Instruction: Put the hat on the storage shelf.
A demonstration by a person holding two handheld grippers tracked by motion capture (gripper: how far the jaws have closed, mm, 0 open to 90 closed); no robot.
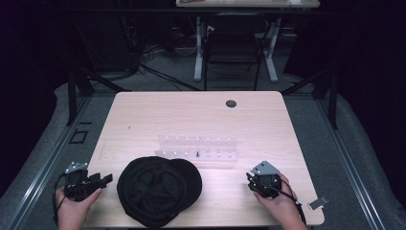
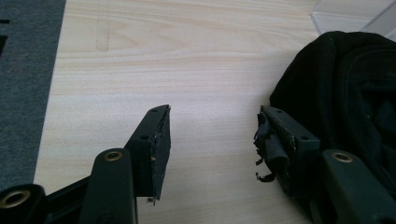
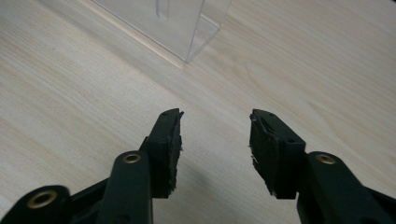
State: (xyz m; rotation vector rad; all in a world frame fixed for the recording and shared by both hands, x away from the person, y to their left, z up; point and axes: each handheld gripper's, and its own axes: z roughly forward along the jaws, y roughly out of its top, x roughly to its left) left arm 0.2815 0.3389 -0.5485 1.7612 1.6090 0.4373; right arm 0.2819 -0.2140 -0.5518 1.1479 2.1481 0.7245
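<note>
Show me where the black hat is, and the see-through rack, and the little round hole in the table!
black hat point(image 1: 158, 189): high view, on its crown.
see-through rack point(image 1: 197, 151): high view, on its middle.
round hole point(image 1: 231, 103): high view, on the dark hole's centre.

A cap point(image 1: 158, 190) lies at the table's point(image 1: 143, 115) lower centre, a rack point(image 1: 197, 151) just above it, the left gripper point(image 1: 103, 179) lower left, the right gripper point(image 1: 250, 182) lower right.

Table point(image 1: 143, 115) with cap, rack, two held grippers.
Black cap point(image 1: 158, 189) near front edge; clear rack point(image 1: 197, 150) just behind it; left gripper point(image 1: 104, 180) beside cap; right gripper point(image 1: 250, 181) well apart.
</note>
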